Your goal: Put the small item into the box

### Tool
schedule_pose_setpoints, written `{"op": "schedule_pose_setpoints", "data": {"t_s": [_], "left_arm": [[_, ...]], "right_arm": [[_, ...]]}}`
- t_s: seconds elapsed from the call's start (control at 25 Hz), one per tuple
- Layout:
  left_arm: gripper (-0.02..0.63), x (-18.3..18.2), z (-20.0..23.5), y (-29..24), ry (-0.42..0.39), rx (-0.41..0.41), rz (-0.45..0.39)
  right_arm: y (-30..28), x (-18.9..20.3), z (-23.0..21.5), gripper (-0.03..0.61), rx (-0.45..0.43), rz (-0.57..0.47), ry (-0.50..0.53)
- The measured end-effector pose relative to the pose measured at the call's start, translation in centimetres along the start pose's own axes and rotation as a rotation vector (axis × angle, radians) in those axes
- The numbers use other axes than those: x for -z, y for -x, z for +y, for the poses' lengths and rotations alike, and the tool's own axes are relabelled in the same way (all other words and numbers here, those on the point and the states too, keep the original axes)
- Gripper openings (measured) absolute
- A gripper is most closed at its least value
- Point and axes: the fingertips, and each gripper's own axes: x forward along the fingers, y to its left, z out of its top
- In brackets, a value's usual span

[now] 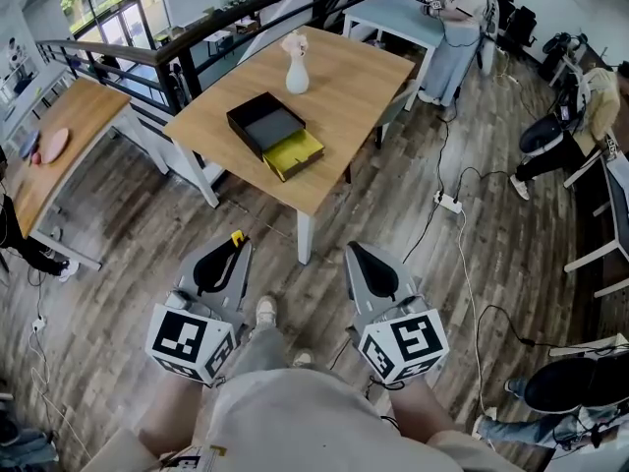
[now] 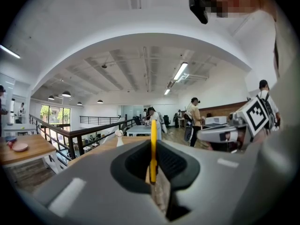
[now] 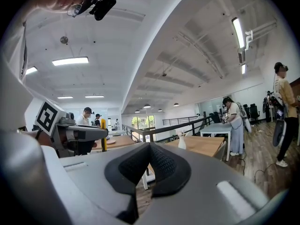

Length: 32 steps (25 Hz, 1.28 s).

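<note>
A black open box (image 1: 265,122) lies on the wooden table (image 1: 359,101) ahead, with a yellow tray (image 1: 294,153) against its near side. My left gripper (image 1: 236,243) is held low over the floor, well short of the table, shut on a small thin yellow item (image 1: 237,235). In the left gripper view the yellow item (image 2: 153,146) stands upright between the dark pads of the left gripper (image 2: 153,175). My right gripper (image 1: 353,250) is beside it, shut with nothing in it. The right gripper view shows the right gripper (image 3: 149,148) with its pads together.
A white vase (image 1: 297,75) stands on the table behind the box. A black railing (image 1: 187,42) runs past the table's far left. Cables and a power strip (image 1: 448,203) lie on the wood floor at right. A person (image 1: 457,28) stands at the far table.
</note>
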Motion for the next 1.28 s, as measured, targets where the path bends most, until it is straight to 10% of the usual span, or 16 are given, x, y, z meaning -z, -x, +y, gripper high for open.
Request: {"op": "schedule_pose_setpoints", "data": {"t_s": [1.28], "left_arm": [[0.025,0.9,16.9,-16.2,0.055,0.097,-0.009]], "right_arm": [[-22.0,-1.8,-5.6,0.0,0.087,0.064,0.061]]}}
